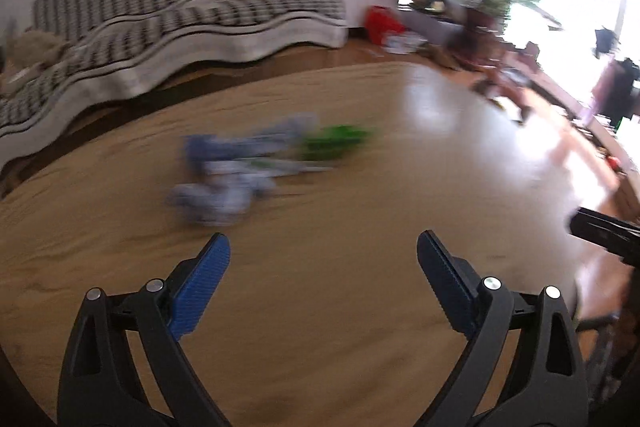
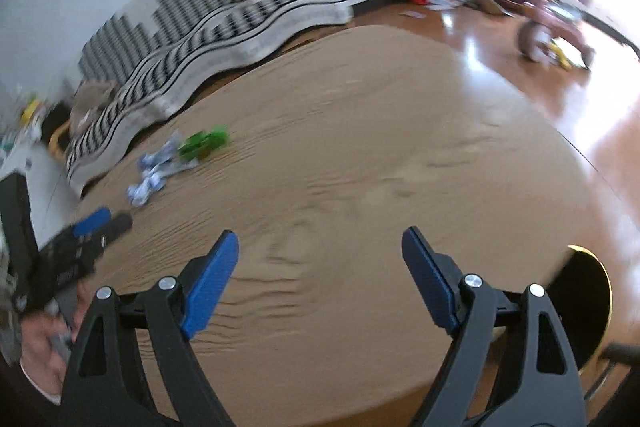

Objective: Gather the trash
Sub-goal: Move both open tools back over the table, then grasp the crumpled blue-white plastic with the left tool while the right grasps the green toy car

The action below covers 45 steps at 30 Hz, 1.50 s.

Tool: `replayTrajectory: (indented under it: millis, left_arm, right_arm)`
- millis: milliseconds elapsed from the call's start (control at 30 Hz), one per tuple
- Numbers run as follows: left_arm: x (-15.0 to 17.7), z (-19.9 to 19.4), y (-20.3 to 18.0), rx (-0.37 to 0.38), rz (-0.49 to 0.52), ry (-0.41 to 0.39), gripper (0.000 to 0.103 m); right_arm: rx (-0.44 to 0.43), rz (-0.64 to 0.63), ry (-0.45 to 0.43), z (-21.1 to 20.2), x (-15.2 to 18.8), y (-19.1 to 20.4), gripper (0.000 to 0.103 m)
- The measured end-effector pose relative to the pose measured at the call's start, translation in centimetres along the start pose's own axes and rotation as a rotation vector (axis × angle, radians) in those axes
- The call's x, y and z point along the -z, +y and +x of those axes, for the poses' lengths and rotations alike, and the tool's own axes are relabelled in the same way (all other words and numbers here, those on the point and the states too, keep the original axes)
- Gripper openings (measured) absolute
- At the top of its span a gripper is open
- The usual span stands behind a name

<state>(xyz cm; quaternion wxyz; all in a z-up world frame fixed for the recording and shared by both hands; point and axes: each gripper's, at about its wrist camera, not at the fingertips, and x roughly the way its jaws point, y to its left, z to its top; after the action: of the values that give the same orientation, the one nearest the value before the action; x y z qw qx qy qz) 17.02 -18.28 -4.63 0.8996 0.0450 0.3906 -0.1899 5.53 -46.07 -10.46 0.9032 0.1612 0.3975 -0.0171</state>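
Both tongs, left point(image 1: 323, 247) and right point(image 2: 320, 241), are gaping wide and empty; crumpled blue wrappers point(image 1: 224, 183) and green trash point(image 1: 336, 141) are lying on the bench point(image 1: 320, 307).

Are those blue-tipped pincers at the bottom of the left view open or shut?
Open. The left gripper has its two blue pads spread wide apart, with only bare wooden table between them. The crumpled wrappers lie further ahead, untouched.
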Motion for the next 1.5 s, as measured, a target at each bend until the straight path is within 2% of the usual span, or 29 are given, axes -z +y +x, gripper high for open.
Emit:
replayTrajectory:
  millis: [67, 167, 233, 433, 567, 600, 667, 733, 767, 1033, 1100, 1200, 1500]
  left_arm:
    - [-0.4, 1.0, 2.9, -0.028, -0.025, 0.011, 0.093]
    - [-0.8, 2.8, 5.1, -0.038, -0.043, 0.037, 0.093]
    - [-1.0, 4.2, 5.6, -0.065, -0.041, 0.053, 0.093]
    - [-2.1, 8.3, 6.5, -0.074, -0.047, 0.102, 0.093]
    - [-2.4, 8.9, 6.2, -0.058, -0.026, 0.092, 0.092]
    - [-2.5, 8.8, 6.1, -0.049, -0.021, 0.083, 0.088]
    - [-2.6, 8.7, 6.0, -0.035, -0.007, 0.079, 0.057]
    - [-2.4, 8.4, 5.9, -0.035, 0.004, 0.081, 0.039]
    - [-2.2, 8.0, 5.8, -0.033, 0.009, 0.081, 0.036]
    - [0.8, 1.4, 6.3, -0.013, -0.046, 0.092, 0.035]
    - [0.9, -0.4, 6.0, -0.013, -0.053, 0.074, 0.035]
    - [0.9, -2.6, 5.9, 0.017, -0.115, 0.052, 0.035]
    - [0.8, -2.5, 7.9, 0.022, -0.182, 0.074, 0.035]
  right_arm:
    - [-0.011, -0.021, 0.015, 1.2, -0.1, 1.7, 0.081]
    - [-0.019, -0.049, 0.039, 2.9, -0.2, 3.4, 0.081]
    - [-0.020, -0.060, 0.050, 3.7, -0.4, 3.8, 0.081]
    - [-0.027, -0.052, 0.076, 5.3, -0.6, 3.2, 0.081]
    - [-0.031, -0.067, 0.085, 5.8, -0.5, 3.3, 0.081]
    - [-0.031, -0.072, 0.085, 5.9, -0.6, 3.4, 0.081]
    - [-0.033, -0.076, 0.088, 6.3, -0.7, 3.7, 0.081]
    - [-0.040, -0.076, 0.091, 6.8, -0.8, 4.1, 0.081]
    - [-0.045, -0.078, 0.093, 7.1, -0.8, 4.5, 0.081]
    - [-0.092, -0.091, 0.103, 9.3, -2.3, 8.3, 0.081]
    - [-0.069, -0.102, 0.084, 10.4, -3.6, 9.5, 0.081]
    - [-0.043, -0.104, 0.079, 12.5, -5.5, 11.1, 0.084]
    - [0.044, -0.127, 0.133, 19.9, -9.6, 13.6, 0.085]
